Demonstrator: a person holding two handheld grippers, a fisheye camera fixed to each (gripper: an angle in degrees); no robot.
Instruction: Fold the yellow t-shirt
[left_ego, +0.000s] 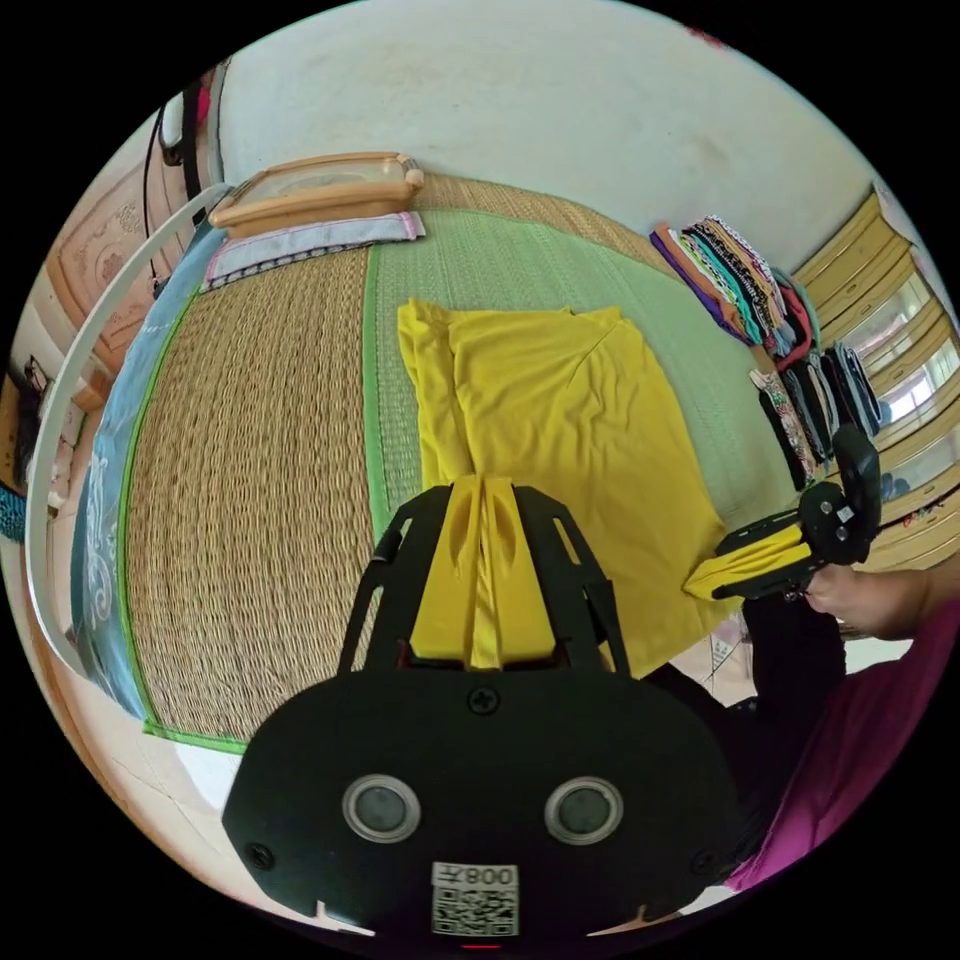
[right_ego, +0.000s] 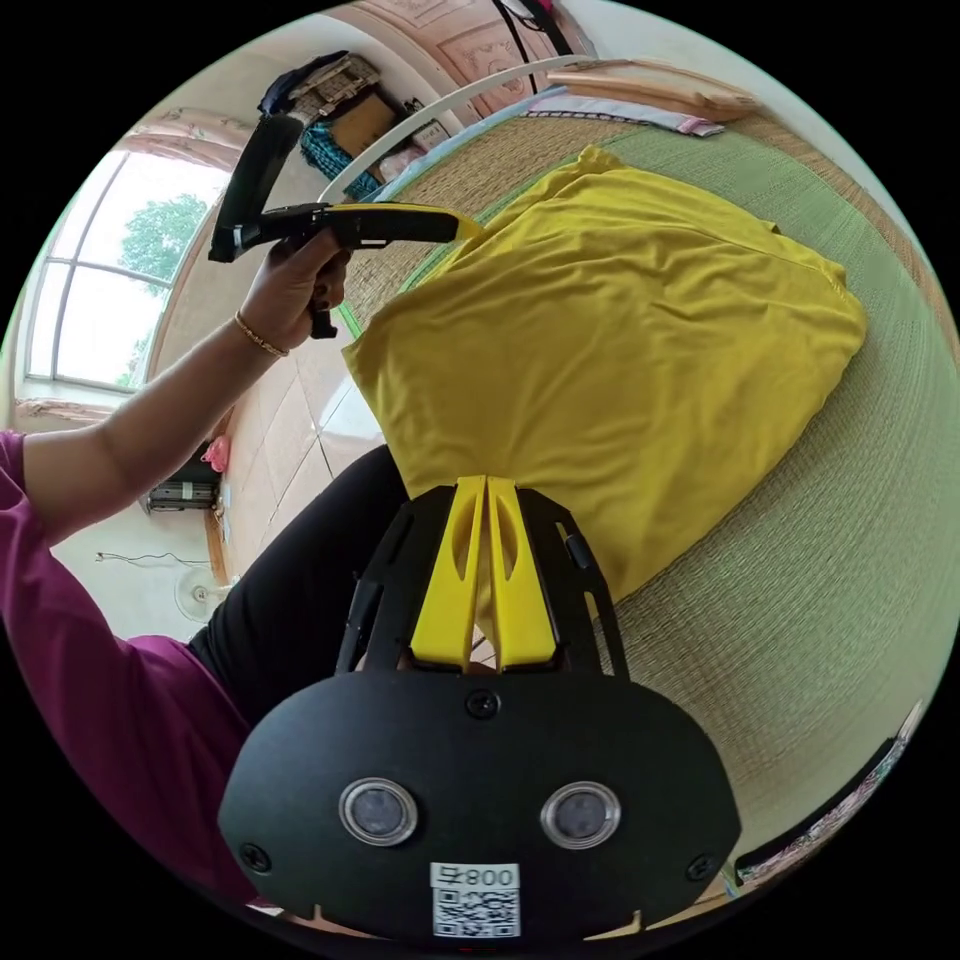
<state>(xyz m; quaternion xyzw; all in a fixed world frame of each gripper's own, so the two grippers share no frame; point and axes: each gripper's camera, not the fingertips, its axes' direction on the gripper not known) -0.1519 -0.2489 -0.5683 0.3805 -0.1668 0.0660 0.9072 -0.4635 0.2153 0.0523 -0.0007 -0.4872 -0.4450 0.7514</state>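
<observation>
Surface: one woven mat (left_ego: 250, 480) on a bed, white wall behind, window in my right gripper view.
Shirt: one yellow t-shirt (left_ego: 560, 420) lies across the mat's green half.
Stack: one row of folded clothes (left_ego: 760, 300) by the wall.
Grippers: two. My left gripper (left_ego: 484, 490) is pinched onto the shirt's near edge; my right gripper (right_ego: 487, 490) likewise grips its hem.

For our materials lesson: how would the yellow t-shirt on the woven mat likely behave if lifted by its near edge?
The yellow t-shirt looks thin and creased, so it would probably droop limply. It likely weighs little. On the woven straw mat it may drag rather than slide.
</observation>
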